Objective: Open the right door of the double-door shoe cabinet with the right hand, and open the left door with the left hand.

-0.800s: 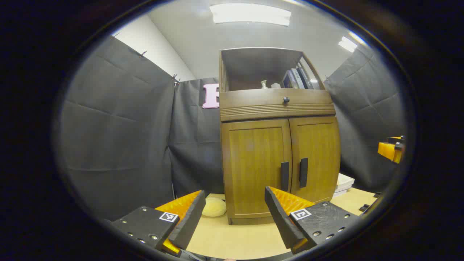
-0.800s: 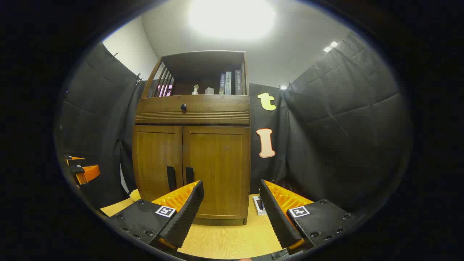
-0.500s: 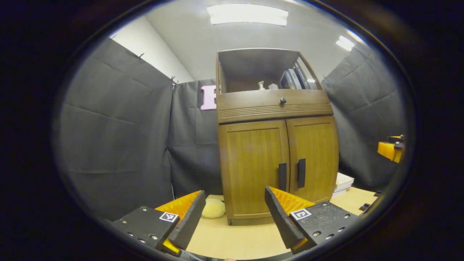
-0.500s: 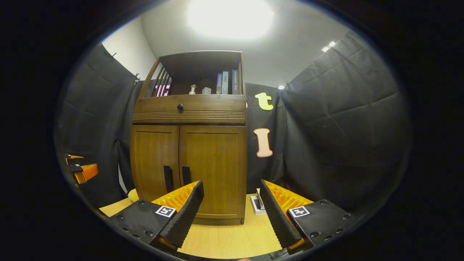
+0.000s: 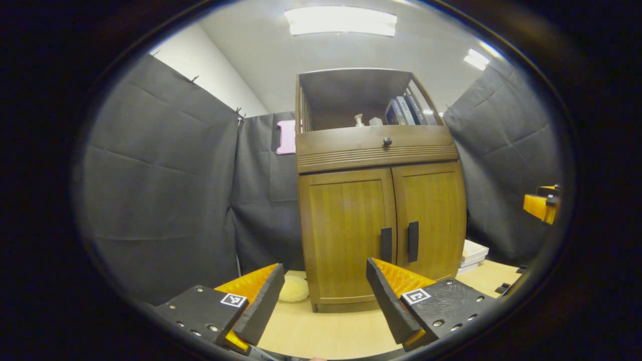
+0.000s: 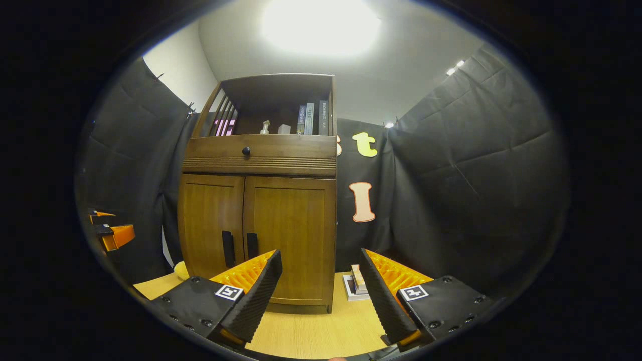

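The wooden shoe cabinet (image 5: 346, 225) stands a short way ahead with both doors closed. Its left door (image 5: 341, 235) and right door (image 5: 434, 215) each carry a dark vertical handle, the left handle (image 5: 386, 244) and the right handle (image 5: 413, 241), side by side at the middle seam. My left gripper (image 5: 323, 288) is open and empty, short of the left door. In the right gripper view the cabinet (image 6: 261, 220) sits left of centre, with the right door (image 6: 296, 235) and its handle (image 6: 252, 245) behind my left finger. My right gripper (image 6: 321, 286) is open and empty.
A drawer with a round knob (image 5: 387, 142) and an open shelf with books (image 5: 404, 110) top the cabinet. A pale yellow soft thing (image 5: 293, 290) lies at its left foot. A stack of flat boxes (image 6: 356, 286) lies at its right. Black cloth walls close in on both sides.
The cabinet has drifted a little to the left in both views, so both grippers have shifted slightly rightward. Both stay open and the doors stay closed.
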